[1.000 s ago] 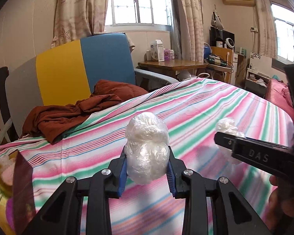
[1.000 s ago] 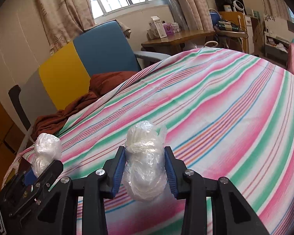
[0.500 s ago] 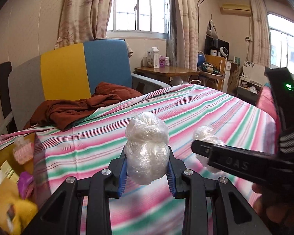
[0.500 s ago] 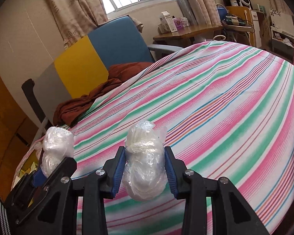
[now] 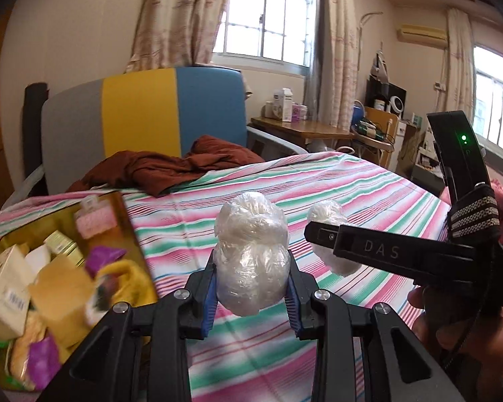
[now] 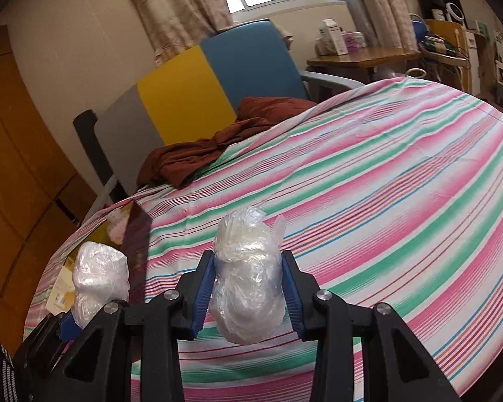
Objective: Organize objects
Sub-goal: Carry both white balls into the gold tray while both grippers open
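Plastic-wrapped bundle (image 5: 251, 261) looks light, soft and slippery; the left gripper (image 5: 251, 296) pinches its lower half above the striped bedsheet (image 5: 369, 184). The right gripper (image 6: 248, 298) pinches a second bundle (image 6: 246, 281) likewise. At near left lies an open box (image 5: 122, 221) of small items.

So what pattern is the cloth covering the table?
The cloth has pink, green and white stripes with thin blue and red lines, clearest in the right wrist view.

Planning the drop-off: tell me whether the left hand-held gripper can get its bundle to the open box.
Probably yes: the left hand-held gripper grips the plastic-wrapped bundle, the open box lies just left, and nothing stands between.
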A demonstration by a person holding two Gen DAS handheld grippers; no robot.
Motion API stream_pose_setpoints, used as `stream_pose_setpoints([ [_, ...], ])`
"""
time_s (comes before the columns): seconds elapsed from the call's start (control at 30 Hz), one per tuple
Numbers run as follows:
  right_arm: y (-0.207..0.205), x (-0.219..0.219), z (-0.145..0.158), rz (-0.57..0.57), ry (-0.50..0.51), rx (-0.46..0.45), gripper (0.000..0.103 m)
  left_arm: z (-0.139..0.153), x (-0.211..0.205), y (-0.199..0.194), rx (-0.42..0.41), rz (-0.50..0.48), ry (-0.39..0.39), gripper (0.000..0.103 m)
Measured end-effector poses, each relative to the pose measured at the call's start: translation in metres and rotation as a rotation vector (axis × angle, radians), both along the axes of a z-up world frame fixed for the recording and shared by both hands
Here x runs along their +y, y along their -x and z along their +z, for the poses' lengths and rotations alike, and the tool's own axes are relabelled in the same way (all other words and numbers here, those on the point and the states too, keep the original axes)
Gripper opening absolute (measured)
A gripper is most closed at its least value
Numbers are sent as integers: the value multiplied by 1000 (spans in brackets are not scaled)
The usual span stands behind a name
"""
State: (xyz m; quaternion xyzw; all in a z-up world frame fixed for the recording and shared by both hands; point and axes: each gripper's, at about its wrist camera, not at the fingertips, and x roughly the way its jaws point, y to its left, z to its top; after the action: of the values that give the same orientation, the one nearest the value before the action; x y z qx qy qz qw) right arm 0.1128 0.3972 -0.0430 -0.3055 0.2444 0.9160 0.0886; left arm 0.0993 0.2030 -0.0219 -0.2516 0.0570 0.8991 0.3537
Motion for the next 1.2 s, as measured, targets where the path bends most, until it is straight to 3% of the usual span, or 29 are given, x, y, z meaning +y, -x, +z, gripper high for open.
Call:
stream_pose_setpoints([
  [0.3, 20, -54, 22, 152, -20, 39, 39, 19, -59, 2, 12, 90, -44, 34],
  [0.47, 43, -87, 34, 259, -48, 39, 39, 21, -92, 11, 35, 158, -21, 34],
  [0.63, 67, -120, 42, 360, -87, 31, 39, 13, -116, 24, -7, 204, -8, 34],
  [0.9, 108, -165, 45, 498, -173, -11, 39, -2, -130, 39, -67, 197, 36, 34],
  [1.2, 154, -183, 31, 528, -221, -99, 40, -13, -135, 45, -92, 183, 80, 34],
])
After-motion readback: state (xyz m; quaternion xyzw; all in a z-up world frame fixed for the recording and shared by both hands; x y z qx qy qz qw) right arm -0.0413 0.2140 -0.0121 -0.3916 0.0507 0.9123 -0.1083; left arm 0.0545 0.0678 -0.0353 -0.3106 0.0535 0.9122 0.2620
